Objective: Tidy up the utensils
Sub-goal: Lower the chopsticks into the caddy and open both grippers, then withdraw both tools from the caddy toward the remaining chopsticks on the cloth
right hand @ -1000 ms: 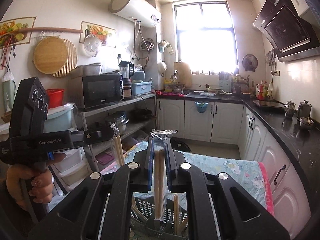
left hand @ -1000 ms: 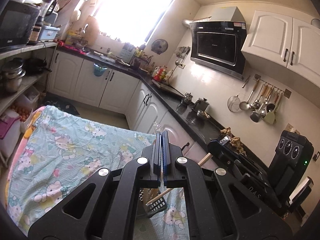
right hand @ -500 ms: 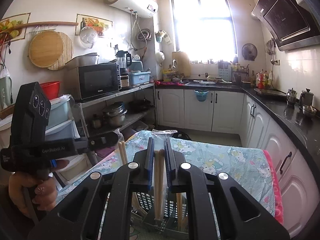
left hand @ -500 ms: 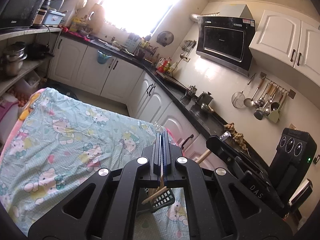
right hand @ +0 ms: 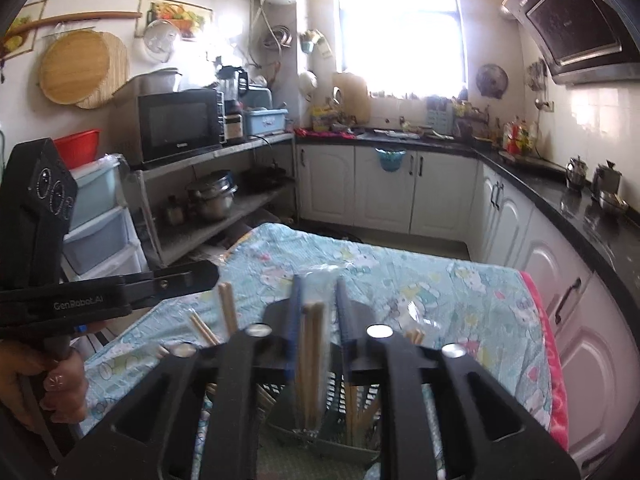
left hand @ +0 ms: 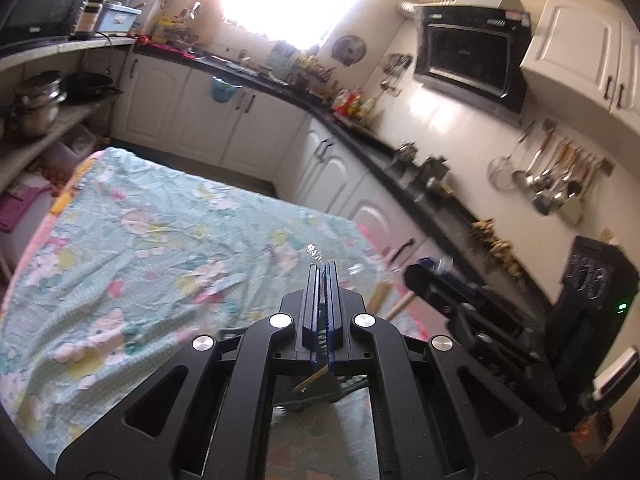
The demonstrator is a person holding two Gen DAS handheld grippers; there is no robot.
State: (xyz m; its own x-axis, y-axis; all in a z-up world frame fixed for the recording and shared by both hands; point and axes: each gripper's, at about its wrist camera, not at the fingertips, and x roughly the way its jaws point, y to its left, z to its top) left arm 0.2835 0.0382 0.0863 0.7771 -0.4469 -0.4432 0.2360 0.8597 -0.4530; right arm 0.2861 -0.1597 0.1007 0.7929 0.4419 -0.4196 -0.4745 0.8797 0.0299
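My right gripper (right hand: 316, 280) is shut on a clear-wrapped pair of wooden chopsticks (right hand: 311, 340), held upright over a dark mesh utensil basket (right hand: 320, 436) that holds several more chopsticks. My left gripper (left hand: 321, 270) is shut, with a thin clear wrapper edge and a wooden stick end (left hand: 310, 378) showing between and below its jaws; what it grips is hard to tell. The left gripper also shows in the right wrist view (right hand: 200, 274), just left of the basket. The right gripper shows in the left wrist view (left hand: 424, 276).
The table wears a turquoise cartoon-print cloth (left hand: 140, 248) with a pink edge (right hand: 552, 360). White cabinets under a black counter (right hand: 580, 200) run along the right. Shelves with a microwave (right hand: 176, 124) and pots stand at the left.
Both grippers have lowered toward the table and basket. The right gripper's chopsticks now reach down into the basket. The left view has tilted down over the cloth.
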